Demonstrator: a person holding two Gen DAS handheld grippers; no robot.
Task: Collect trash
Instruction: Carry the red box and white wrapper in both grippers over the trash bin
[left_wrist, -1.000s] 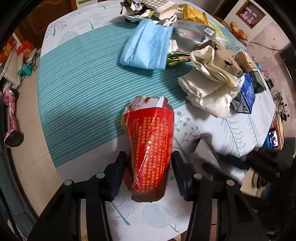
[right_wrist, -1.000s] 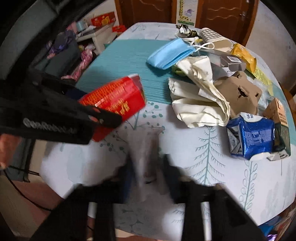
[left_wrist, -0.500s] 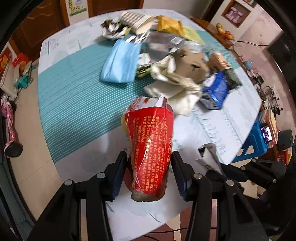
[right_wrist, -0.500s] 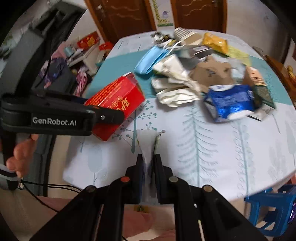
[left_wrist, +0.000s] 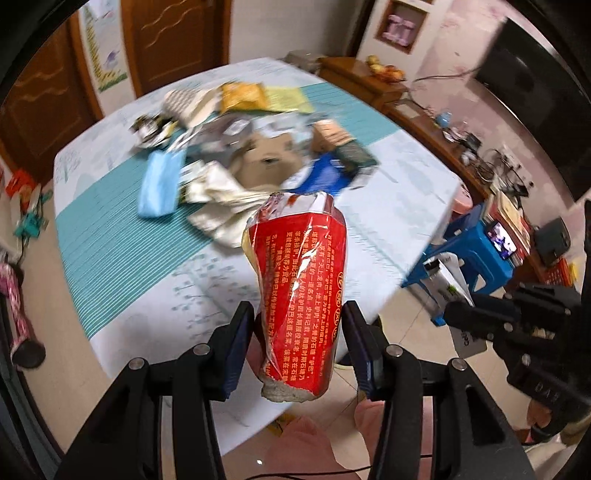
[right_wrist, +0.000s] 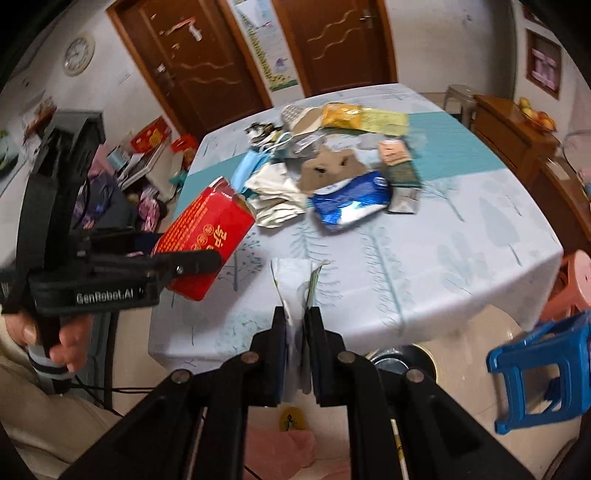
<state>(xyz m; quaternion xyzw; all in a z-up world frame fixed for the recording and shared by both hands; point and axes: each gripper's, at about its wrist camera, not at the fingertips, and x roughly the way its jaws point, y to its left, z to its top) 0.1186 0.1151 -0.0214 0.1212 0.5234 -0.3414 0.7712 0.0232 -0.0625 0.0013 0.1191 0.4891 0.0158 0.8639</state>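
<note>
A: Left claw (left_wrist: 297, 334) – state?
B: Clamped on the red packet (left_wrist: 300, 291). Packet stands upright between the two pads, top end past the fingertips, torn bottom edge hanging below them. Clear film wrinkled over the red print. Off the desk (left_wrist: 388, 206), above its near edge.

A: Right claw (right_wrist: 297, 325)?
B: Nearly together, pinching a thin pale wrapper (right_wrist: 295, 284). Wrapper sticks up from between the pads, also in the air over the near edge of the desk.

A: Seen from the right side, where is the red packet?
B: Left of the wrapper, tilted, in the other claw; a hand (right_wrist: 55, 336) grips that handle.

A: The rest of the trash?
B: Piled on the far half of the desk, well apart from both claws. Blue face mask (right_wrist: 251, 166), crumpled white paper (right_wrist: 275, 192), brown cardboard piece (right_wrist: 332, 170), blue foil bag (right_wrist: 351, 201), yellow packet (right_wrist: 341, 114). Blurred in the left view.

A: Below?
B: Blue plastic stool (right_wrist: 539, 373) on the floor, right of the desk.
</note>
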